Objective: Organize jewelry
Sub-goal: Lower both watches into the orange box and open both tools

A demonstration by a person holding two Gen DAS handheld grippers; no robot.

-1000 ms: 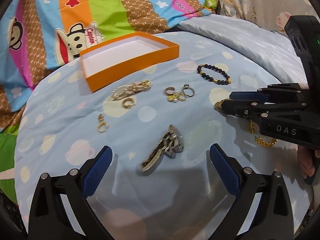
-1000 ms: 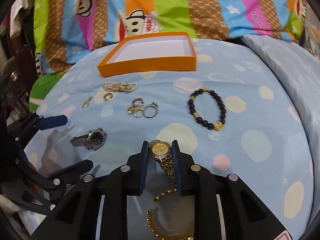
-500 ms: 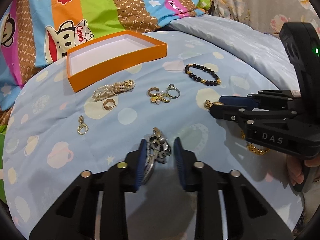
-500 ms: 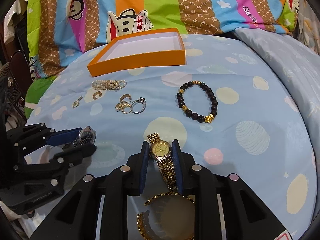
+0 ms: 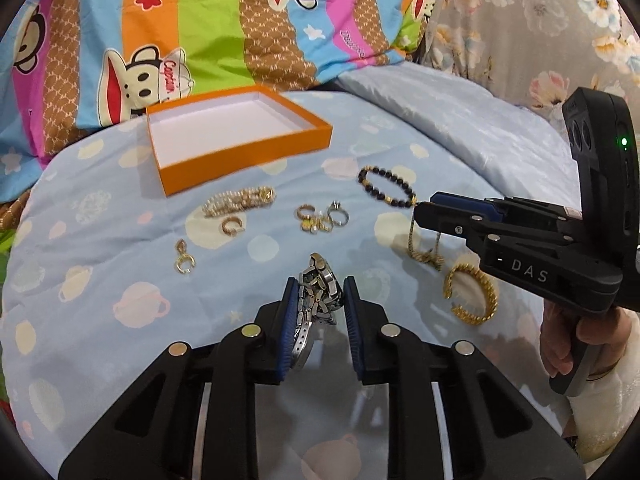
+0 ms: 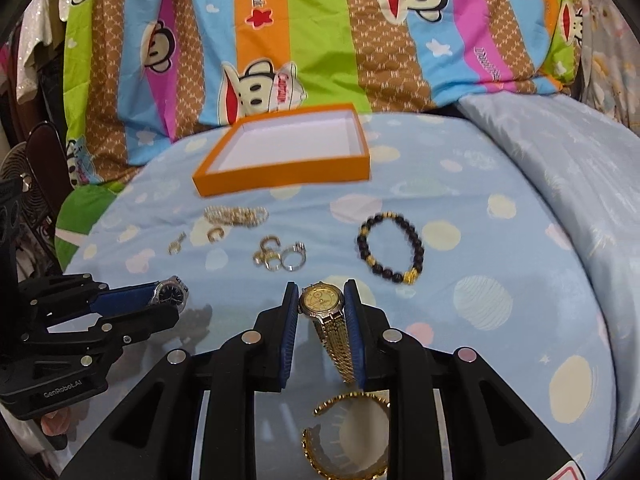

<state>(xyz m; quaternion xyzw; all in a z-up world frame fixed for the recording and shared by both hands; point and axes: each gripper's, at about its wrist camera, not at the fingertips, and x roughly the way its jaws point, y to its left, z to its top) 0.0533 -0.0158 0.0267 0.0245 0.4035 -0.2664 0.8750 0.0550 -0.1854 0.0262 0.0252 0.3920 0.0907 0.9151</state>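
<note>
Two watches are up off the pale blue quilt (image 5: 100, 264) at once, one in each hand-held tool. The left gripper (image 5: 318, 304) has just been closing and now pinches the silver watch (image 5: 320, 292) between its blue pads, case at the tips and the steel band trailing back toward the handle. The right gripper (image 6: 320, 312) is pressed onto the gold watch (image 6: 321, 300), dial facing up, its gold band hanging down so the looped end rests on the quilt near the clasp.

As I judge it, this is the pick-up step, with carrying next: both watches look meant for the orange box (image 5: 240, 148), which sits open with nothing in it at about twelve o'clock from either gripper, well apart from them, toward the striped monkey blanket (image 6: 320, 32). The move calls for lifting high enough that the dangling bands clear the smaller pieces lying between.

From the left gripper, the pearl bracelet (image 5: 240, 202) lies at eleven o'clock, the cluster of rings (image 5: 322, 218) near twelve, a gold hoop earring (image 5: 184, 262) at ten. From the right gripper, the black bead bracelet (image 6: 390, 248) sits at one o'clock, near the tips but not touching
</note>
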